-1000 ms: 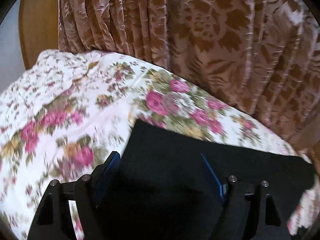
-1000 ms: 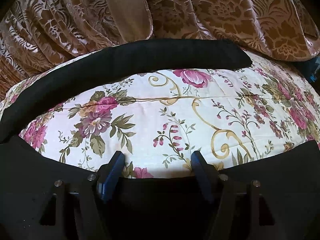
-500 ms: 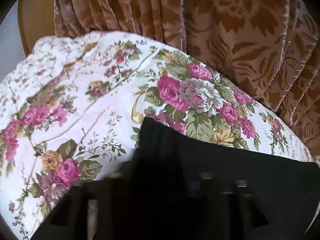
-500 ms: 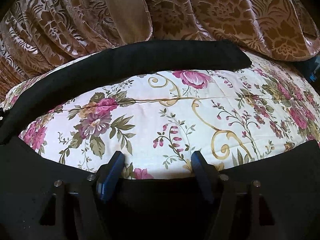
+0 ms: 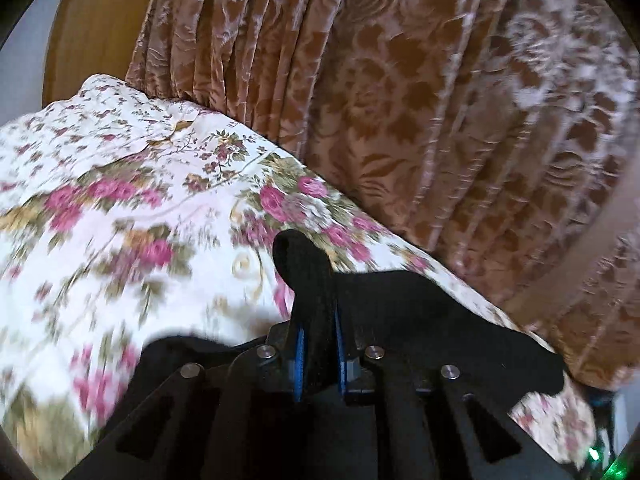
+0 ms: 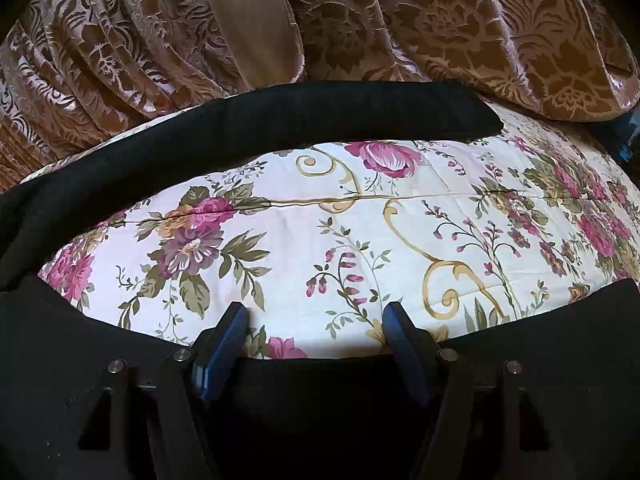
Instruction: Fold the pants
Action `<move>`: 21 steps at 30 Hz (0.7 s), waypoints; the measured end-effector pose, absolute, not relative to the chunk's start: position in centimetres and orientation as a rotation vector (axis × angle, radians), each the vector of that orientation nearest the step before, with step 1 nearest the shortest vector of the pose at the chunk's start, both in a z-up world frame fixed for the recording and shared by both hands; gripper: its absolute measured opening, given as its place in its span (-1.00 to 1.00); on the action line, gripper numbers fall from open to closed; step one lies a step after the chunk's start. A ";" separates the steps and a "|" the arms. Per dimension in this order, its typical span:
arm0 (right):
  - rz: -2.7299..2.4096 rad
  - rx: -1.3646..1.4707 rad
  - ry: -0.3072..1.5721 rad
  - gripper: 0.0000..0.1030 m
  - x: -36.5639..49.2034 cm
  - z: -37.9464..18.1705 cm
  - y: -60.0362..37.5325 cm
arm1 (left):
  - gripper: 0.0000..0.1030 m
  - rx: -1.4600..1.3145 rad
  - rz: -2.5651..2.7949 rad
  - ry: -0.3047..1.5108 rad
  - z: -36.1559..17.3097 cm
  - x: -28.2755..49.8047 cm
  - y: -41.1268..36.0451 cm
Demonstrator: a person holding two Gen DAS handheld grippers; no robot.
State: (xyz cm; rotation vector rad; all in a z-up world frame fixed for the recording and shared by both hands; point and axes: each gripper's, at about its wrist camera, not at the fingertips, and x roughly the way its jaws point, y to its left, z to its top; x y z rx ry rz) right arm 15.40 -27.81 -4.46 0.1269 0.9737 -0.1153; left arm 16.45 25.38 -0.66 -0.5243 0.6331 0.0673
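Black pants [image 6: 320, 112] lie on a flowered bedspread [image 6: 360, 220]. One leg curves along the far side by the curtain, and another part lies under my right gripper [image 6: 317, 312]. That gripper is open, its blue pads apart just above the near pants edge. In the left wrist view my left gripper [image 5: 318, 322] is closing on a raised fold of the pants [image 5: 420, 320]. Its blue pads press the cloth, and a bunched tip of fabric sticks up past them.
A brown patterned curtain [image 5: 440, 120] hangs close behind the bed along the far side [image 6: 440, 20]. A wooden panel [image 5: 92, 32] stands at the far left corner. Crumpled flowered bedding [image 5: 120, 140] lies to the left of the pants.
My left gripper went from wide open over the flat pants corner to closed on it, and has lifted and shifted with the cloth bunched up. The right gripper has not moved.
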 end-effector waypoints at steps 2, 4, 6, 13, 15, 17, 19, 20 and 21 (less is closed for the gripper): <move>-0.115 0.127 0.974 0.39 15.4 -4.5 -27.8 | -0.78 -0.532 0.055 0.611 -0.6 13.7 24.7; -0.116 0.127 0.974 0.39 15.4 -4.5 -27.8 | -0.78 -0.553 0.045 0.597 -1.1 10.8 24.1; -0.116 0.126 0.974 0.39 15.4 -4.5 -27.8 | -0.78 -0.564 0.045 0.589 -2.1 8.1 23.4; -0.119 0.123 0.976 0.39 15.4 -4.5 -27.7 | -0.79 -0.671 0.091 0.605 -7.0 4.6 24.0; -0.124 0.114 0.981 0.39 15.4 -4.5 -27.5 | -0.79 -0.669 0.091 0.590 -7.7 4.6 23.8; -0.130 0.102 0.992 0.39 15.5 -4.4 -27.4 | -0.79 -0.665 0.092 0.578 -7.9 4.8 23.7; -0.136 0.080 1.018 0.39 15.8 -4.3 -27.1 | -0.79 -0.680 0.083 0.564 -8.4 4.7 23.8; -0.138 0.076 1.032 0.39 16.0 -4.2 -27.0 | -0.79 -0.687 0.077 0.559 -8.5 4.6 23.9; -0.142 0.072 1.056 0.39 16.4 -3.9 -26.9 | -0.79 -0.691 0.071 0.553 -8.6 4.5 23.9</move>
